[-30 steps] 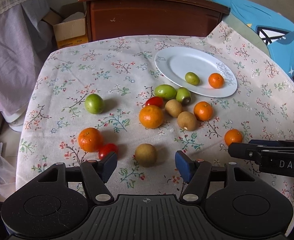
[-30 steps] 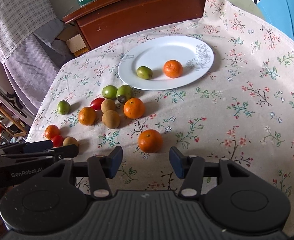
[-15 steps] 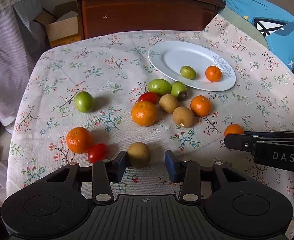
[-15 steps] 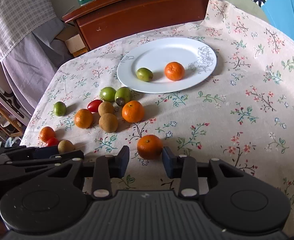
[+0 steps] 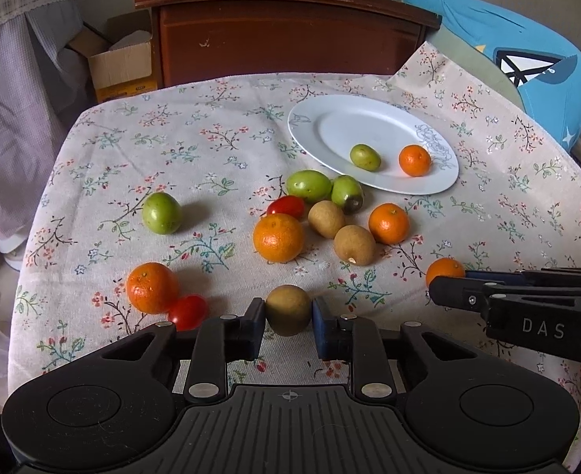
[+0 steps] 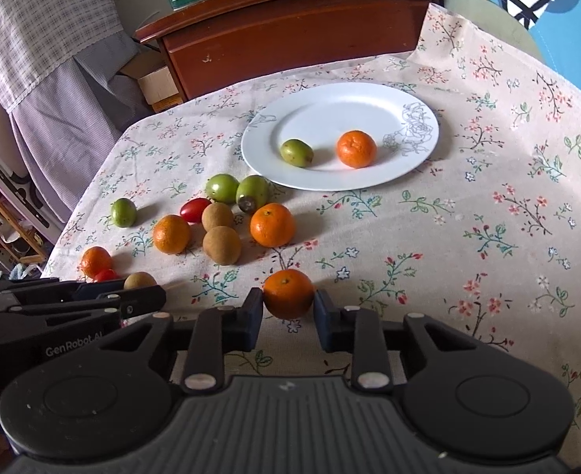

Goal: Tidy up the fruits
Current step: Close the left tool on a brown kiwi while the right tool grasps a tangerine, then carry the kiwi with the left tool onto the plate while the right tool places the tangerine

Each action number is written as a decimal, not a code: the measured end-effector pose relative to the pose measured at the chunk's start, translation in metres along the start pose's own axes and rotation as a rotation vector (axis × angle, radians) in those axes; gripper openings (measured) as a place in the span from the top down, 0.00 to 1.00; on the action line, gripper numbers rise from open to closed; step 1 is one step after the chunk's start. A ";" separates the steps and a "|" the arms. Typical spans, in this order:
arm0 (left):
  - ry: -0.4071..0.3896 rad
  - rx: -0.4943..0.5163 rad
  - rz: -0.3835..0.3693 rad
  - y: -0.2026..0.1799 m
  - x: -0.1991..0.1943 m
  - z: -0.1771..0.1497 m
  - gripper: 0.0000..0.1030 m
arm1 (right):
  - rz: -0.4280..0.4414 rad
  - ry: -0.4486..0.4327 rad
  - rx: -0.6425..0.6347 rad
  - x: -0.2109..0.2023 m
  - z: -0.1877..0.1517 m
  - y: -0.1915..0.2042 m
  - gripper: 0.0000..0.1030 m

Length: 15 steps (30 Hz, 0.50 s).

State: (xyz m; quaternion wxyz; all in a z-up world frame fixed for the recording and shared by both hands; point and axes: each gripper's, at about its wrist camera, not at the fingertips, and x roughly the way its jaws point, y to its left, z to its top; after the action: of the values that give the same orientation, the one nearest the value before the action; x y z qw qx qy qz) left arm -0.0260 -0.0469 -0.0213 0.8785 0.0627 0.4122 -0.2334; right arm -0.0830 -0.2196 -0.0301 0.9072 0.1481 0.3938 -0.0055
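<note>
Fruits lie scattered over the flowered tablecloth (image 5: 219,146), and only two sit on the white plate (image 5: 329,118) so far: a small green fruit (image 5: 365,157) and a tangerine (image 5: 414,160).

At the left, a green fruit (image 5: 161,213) sits alone, and nearer the edge an orange (image 5: 152,287) touches a cherry tomato (image 5: 187,311). Just to their right, the left gripper (image 5: 288,318) is closing on a brown fruit (image 5: 288,310); both blue pads sit against its sides while it rests on the cloth.

In the middle a loose cluster of oranges, brown fruits, green fruits and a tomato lies between the grippers and the plate.

Farther right, the right gripper (image 6: 288,310) is closing on a small orange (image 6: 288,293), its pads touching the peel on either side.

Each fruit is round, so no long axis matters. The plate lies ahead and to the right of the left gripper, and straight ahead of the right one, which is nearer. Carrying either fruit there probably means lifting first, to pass over the cluster.
</note>
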 end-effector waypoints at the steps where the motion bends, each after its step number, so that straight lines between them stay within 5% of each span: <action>1: -0.002 -0.002 0.000 0.001 0.000 0.000 0.78 | 0.004 0.001 0.000 0.000 0.000 0.000 0.73; 15: -0.062 0.007 -0.045 -0.009 -0.014 0.015 0.78 | 0.052 -0.052 0.000 -0.010 0.009 0.005 0.73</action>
State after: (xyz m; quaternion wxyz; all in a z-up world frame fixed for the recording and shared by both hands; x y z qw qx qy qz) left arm -0.0278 -0.0542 -0.0004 0.8852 0.0492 0.3853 -0.2562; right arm -0.0831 -0.2183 -0.0160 0.9168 0.1582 0.3663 0.0143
